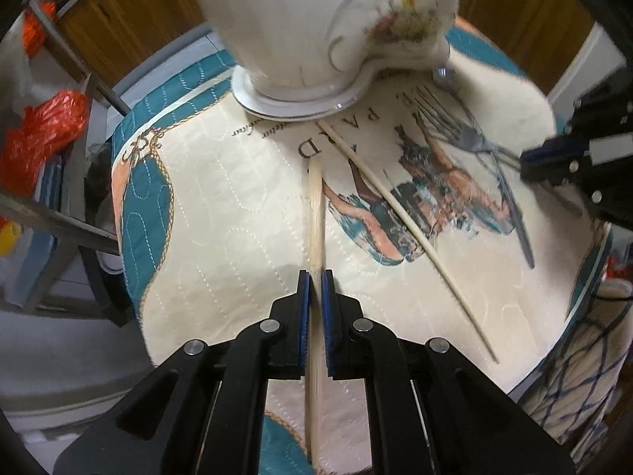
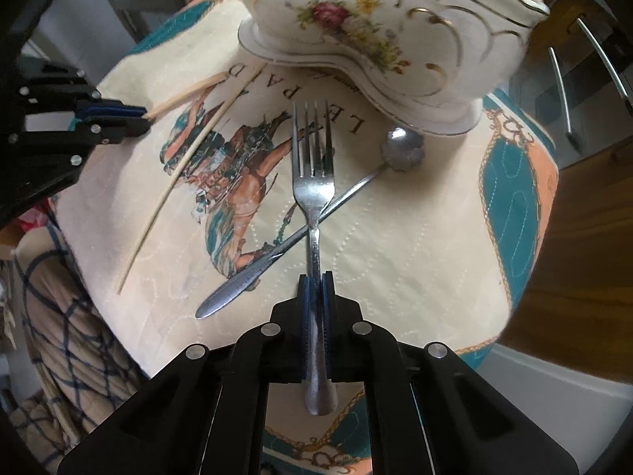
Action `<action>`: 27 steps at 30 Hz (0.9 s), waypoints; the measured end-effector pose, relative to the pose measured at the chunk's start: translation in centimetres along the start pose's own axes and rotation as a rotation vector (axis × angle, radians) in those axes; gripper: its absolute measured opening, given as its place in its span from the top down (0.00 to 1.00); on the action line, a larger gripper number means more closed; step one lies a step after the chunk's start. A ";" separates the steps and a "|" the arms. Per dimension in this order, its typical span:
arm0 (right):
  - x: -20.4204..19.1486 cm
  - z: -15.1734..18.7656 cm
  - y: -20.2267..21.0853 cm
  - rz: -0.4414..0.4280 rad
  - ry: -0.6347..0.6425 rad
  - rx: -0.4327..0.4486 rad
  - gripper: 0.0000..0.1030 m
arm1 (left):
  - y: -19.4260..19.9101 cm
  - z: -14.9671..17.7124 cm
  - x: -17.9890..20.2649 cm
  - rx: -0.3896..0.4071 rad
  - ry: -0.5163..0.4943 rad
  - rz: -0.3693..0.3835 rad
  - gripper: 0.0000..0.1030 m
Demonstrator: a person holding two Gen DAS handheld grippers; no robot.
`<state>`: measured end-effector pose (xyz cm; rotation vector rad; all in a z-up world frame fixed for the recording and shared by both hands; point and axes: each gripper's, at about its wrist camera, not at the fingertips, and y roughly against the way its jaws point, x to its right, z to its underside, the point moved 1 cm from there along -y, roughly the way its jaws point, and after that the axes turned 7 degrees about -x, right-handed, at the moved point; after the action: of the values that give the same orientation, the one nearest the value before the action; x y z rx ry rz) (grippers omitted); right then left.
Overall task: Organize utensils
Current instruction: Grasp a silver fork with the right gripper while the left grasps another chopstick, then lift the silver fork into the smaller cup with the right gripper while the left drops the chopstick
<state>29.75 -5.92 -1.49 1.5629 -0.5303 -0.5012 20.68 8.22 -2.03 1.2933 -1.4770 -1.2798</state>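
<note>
Left claw (image 1: 316, 277) clamped tight on a chopstick (image 1: 315, 213), right claw (image 2: 316, 279) likewise on the fork (image 2: 313, 182), porcelain holder (image 2: 379, 31) at twelve o'clock.

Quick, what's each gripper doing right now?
Left gripper: closed on a chopstick.
Right gripper: closed on the fork handle.

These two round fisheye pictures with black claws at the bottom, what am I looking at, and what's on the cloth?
Each picture comes from a camera mounted on a hand-held gripping device, looking forward along its two fingers; a person carries one in each hand. The left tool is closed on a pale chopstick. The right tool is closed on the handle of a fork, which crosses over a spoon. A second chopstick lies loose on the quilted printed cloth. Behind everything stands a flowered white china holder, probably where the utensils go.
</note>
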 end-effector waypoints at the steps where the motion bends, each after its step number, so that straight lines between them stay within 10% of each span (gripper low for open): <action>1: 0.2 0.4 0.2 -0.003 -0.002 0.023 0.93 | 0.3 0.4 -0.3 0.032 0.020 0.032 0.94; 11: 1.0 3.6 2.0 -0.160 -0.027 0.264 0.93 | 3.8 4.3 -1.6 0.348 0.218 0.257 0.94; 27: -2.9 2.2 0.1 0.059 0.139 0.031 0.87 | 3.0 2.6 0.8 0.347 0.122 0.212 0.94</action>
<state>26.16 -5.91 -1.56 1.5940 -0.4779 -0.3386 17.40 7.87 0.34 1.3618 -1.7472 -0.8181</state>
